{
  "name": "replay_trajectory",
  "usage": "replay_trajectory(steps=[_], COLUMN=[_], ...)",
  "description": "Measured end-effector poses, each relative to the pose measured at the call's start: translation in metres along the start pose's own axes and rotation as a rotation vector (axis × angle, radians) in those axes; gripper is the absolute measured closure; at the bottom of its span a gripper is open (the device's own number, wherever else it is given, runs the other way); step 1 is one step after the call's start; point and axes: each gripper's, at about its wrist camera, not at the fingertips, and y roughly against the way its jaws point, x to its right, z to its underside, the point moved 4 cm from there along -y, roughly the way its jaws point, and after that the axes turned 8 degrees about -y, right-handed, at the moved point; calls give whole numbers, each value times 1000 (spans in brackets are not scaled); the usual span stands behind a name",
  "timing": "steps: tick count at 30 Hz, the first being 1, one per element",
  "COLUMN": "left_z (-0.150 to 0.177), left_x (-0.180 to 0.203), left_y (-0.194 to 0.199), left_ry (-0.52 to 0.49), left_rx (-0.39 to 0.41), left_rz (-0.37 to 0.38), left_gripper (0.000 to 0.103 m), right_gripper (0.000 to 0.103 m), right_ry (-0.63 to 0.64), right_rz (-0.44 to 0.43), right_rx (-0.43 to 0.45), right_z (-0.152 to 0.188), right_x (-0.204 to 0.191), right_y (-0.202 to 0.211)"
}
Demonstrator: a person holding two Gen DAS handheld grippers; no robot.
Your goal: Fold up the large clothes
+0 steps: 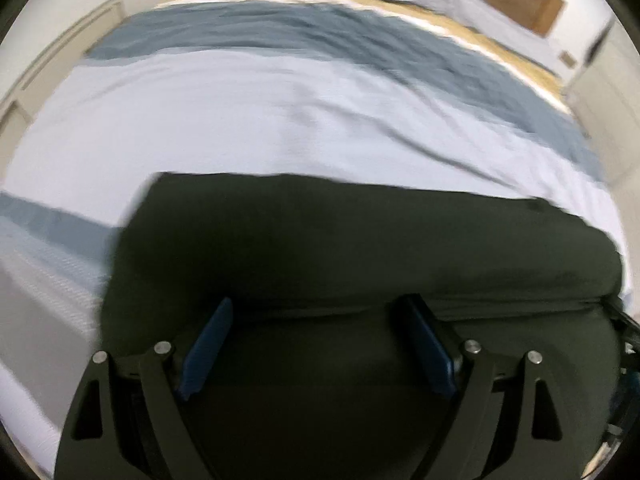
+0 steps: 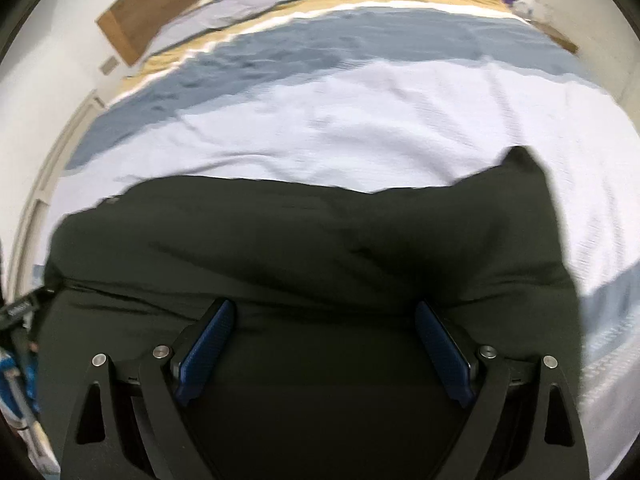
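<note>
- Garment (image 1: 360,240): dark green cloth, matt, smooth and fairly thick, with soft creases.
- Bedcover (image 1: 240,120): woven cloth, matt, with a fine ribbed texture, in pale lilac, grey-blue and mustard bands.
- Headboard (image 2: 132,28): wood, brown, with a smooth low sheen.
- Left hand-held gripper (image 1: 320,320): black matt plastic arms, shiny round metal pins, blue pads (image 1: 208,348) that look rubbery.
- Right hand-held gripper (image 2: 324,320): same black matt plastic and metal pins; its blue pads (image 2: 208,348) show a fine grid texture.
</note>
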Motion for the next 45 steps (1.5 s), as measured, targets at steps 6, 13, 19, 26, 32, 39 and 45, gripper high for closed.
replay_trajectory(steps=[6,13,19,26,32,39,45], left_z=[23,59,85,101,112,120,128], left_x=[-38,-29,-16,-9,-14,-13,-10], left_y=[35,73,58,67,73,84,94], left_ry=[-16,8,-34,-48,-49,-69,-75], left_rx=[56,208,185,243,263,278,303], left_rz=[-96,-9,-49,-70,-75,-95,-97], left_gripper=[17,17,17,17,17,17,17], right_gripper=[13,13,13,12,12,12,10], right_ry=[-7,49,65,8,-21,-39,35], right_rz=[123,-65,-61,-13,49,62,-18], right_rx=[60,158,79,72,68,98,146], right_z=[7,52,86,95,96,100,114], right_x=[36,10,7,30,48,52,18], right_y=[37,94,66,56,58,79,100])
